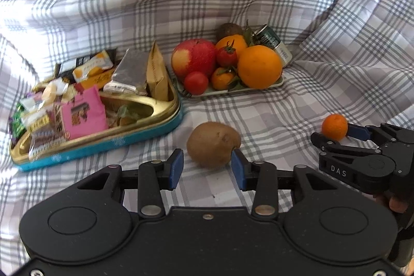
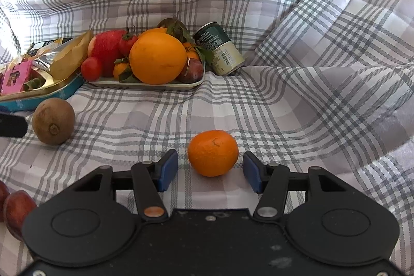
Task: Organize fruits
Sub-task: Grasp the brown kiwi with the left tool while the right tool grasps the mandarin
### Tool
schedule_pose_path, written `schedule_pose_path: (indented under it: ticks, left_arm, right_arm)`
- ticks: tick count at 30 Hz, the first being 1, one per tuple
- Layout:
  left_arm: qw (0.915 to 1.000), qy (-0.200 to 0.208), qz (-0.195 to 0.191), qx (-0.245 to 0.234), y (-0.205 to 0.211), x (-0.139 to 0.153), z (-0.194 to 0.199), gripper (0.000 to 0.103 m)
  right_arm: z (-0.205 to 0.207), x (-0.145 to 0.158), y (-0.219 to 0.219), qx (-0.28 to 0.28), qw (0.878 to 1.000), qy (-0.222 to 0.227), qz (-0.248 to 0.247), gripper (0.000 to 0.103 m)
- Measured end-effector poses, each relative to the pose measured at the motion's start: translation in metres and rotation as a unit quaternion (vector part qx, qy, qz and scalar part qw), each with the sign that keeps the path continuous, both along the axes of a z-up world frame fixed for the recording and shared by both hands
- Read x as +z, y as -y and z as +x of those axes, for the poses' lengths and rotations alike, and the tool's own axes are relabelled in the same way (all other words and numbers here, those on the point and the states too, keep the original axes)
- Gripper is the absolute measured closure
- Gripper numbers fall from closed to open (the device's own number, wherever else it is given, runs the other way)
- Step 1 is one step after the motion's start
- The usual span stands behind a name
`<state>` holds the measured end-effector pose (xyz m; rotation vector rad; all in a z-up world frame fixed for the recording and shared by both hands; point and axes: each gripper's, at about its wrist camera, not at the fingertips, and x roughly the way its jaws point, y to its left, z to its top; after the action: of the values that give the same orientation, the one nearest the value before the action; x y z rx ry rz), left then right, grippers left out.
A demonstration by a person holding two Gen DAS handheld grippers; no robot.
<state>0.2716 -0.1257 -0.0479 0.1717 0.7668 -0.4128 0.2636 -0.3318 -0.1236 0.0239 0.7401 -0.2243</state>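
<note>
Taking the fruit tray (image 1: 269, 86) as the landmark: to its left, the gold and blue tin (image 1: 165, 120) is sitting crammed with snack packets. On the tray, an apple (image 1: 194, 57), tomatoes and a big orange (image 1: 260, 66) are piling together, and a green can (image 2: 220, 51) is lying just behind its right end. In front of the tray, on the checked cloth (image 2: 310, 107), the left gripper (image 1: 207, 168) is standing spread around a kiwi (image 1: 212, 144), its right pad touching the skin and its left pad apart. Further right, the right gripper (image 2: 210, 170) is opening, a mandarin (image 2: 212, 153) lying free between its pads.
</note>
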Motion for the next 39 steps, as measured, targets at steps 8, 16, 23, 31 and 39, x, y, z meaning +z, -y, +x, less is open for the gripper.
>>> schedule_pose_path:
  ticks: [8, 16, 23, 31, 39]
  left_arm:
    - [0.9993, 0.017, 0.011, -0.032, 0.011, -0.002, 0.005, 0.051]
    - [0.999, 0.024, 0.028, -0.026, 0.02, -0.012, 0.016, 0.05]
    - [0.9986, 0.023, 0.037, -0.031, 0.024, -0.02, 0.023, 0.044]
    - [0.9994, 0.015, 0.023, -0.02, 0.029, -0.022, 0.032, 0.042]
    - [0.9992, 0.017, 0.024, -0.025, 0.033, -0.024, 0.031, 0.043]
  right_arm:
    - [0.0, 0.0, 0.0, 0.0, 1.0, 0.0, -0.002, 0.045]
    - [0.0, 0.0, 0.0, 0.0, 1.0, 0.0, -0.002, 0.045]
    - [0.0, 0.0, 0.001, 0.0, 1.0, 0.0, -0.003, 0.044]
    - [0.0, 0.0, 0.0, 0.0, 1.0, -0.001, -0.007, 0.044]
    - [0.001, 0.0, -0.001, 0.001, 1.0, 0.0, -0.01, 0.044]
